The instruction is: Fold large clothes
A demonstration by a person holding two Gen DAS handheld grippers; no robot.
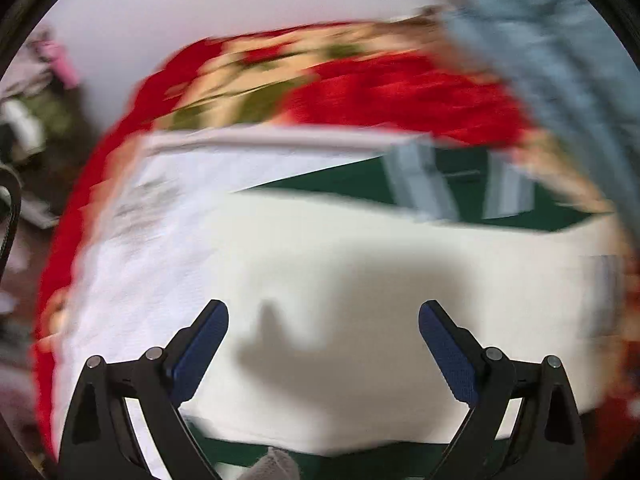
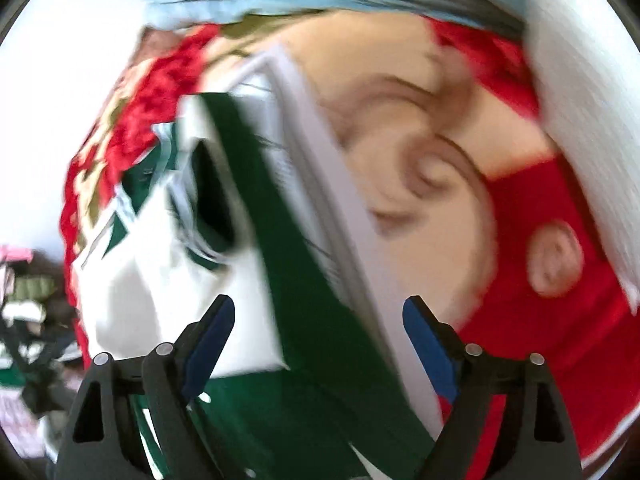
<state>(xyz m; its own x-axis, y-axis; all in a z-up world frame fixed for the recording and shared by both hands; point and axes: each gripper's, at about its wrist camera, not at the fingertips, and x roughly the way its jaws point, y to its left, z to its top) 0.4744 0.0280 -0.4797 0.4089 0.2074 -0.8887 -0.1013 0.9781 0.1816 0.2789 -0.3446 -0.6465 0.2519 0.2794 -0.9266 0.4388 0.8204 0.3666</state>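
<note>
Both views are motion-blurred. My left gripper (image 1: 323, 354) hangs released, its 2 jaws wide apart and holding nothing, above the white-and-green garment (image 1: 360, 264) lying flat on a red floral blanket (image 1: 400, 88). My right gripper (image 2: 319, 354) is also spread and empty over the garment's green edge. Closing too deep, I judge, could pinch the blanket too and drag the fold askew.
</note>
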